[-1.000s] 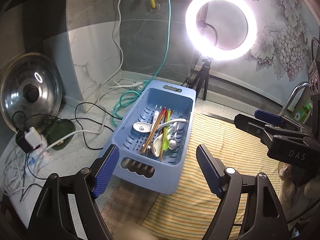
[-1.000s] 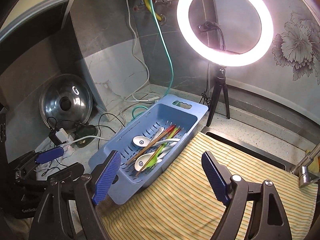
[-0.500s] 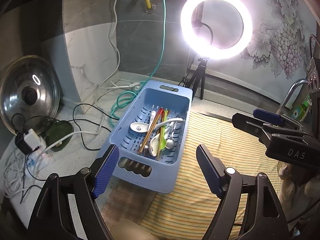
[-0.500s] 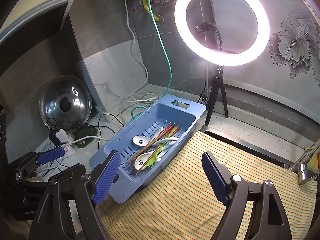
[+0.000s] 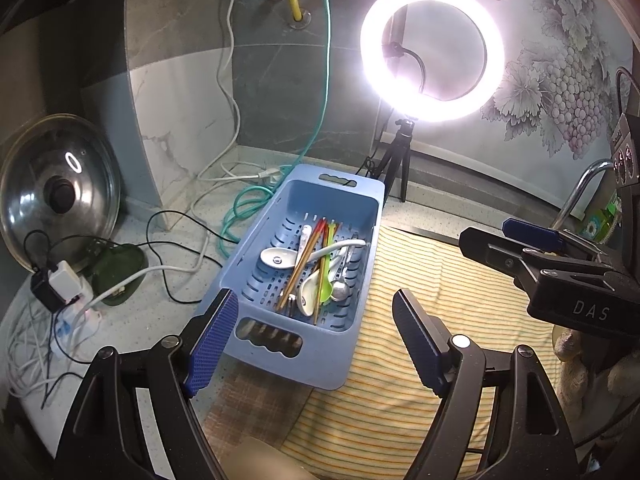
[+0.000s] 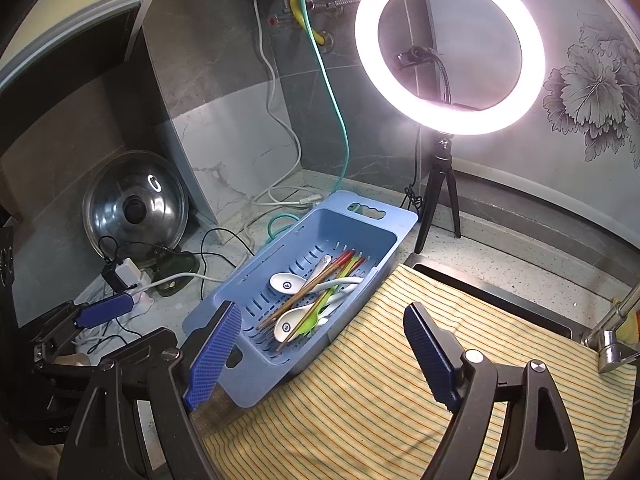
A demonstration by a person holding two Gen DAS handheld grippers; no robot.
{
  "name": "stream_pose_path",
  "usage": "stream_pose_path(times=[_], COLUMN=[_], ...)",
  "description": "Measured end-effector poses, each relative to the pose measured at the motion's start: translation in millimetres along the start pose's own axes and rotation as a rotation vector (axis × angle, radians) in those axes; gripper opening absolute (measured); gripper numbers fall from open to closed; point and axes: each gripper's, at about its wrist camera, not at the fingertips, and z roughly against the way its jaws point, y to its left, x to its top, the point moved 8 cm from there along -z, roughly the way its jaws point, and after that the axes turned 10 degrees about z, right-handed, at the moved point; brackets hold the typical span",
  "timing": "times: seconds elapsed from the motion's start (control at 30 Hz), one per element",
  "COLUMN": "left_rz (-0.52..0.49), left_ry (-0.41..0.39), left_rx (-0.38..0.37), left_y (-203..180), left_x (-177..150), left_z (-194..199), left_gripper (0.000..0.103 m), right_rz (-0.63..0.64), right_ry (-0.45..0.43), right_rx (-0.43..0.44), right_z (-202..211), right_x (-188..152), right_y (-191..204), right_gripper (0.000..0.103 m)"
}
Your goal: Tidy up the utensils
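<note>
A blue slotted basket [image 5: 256, 248] [image 6: 224, 312] lies on the counter. It holds white ceramic spoons [image 5: 276, 258] [image 6: 284, 280], wooden and coloured chopsticks [image 5: 306, 254] [image 6: 320, 280], a green spoon [image 5: 326, 286] and a metal spoon [image 5: 340, 290]. My left gripper [image 5: 316, 344] is open and empty, just short of the basket's near end. My right gripper [image 6: 324, 354] is open and empty, to the basket's right over the striped cloth [image 6: 400, 380]. Each gripper shows in the other's view: the right one [image 5: 532, 248] and the left one [image 6: 104, 312].
A lit ring light on a tripod [image 5: 432, 52] [image 6: 448, 48] stands behind the basket. A steel pot lid [image 5: 56, 188] [image 6: 134, 208] leans at the left wall. Cables and a power strip [image 5: 68, 296] lie on the left counter. A faucet [image 6: 612, 332] is at the right.
Both views have shifted slightly; the basket sits a little further from both grippers. Both grippers stay open and empty.
</note>
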Motion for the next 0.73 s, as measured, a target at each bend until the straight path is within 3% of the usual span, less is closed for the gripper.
stream_pose_path(times=[0.73], left_rz=[-0.003], left_ry=[-0.001], left_rx=[0.008], left_y=[0.5], left_x=[-1.5], left_z=[-1.6], left_gripper=[0.080], right_rz=[-0.004], right_ry=[0.008], right_rx=[-0.001], right_z=[-1.3], right_x=[-3.0], right_y=[-1.8], right_gripper=[0.081])
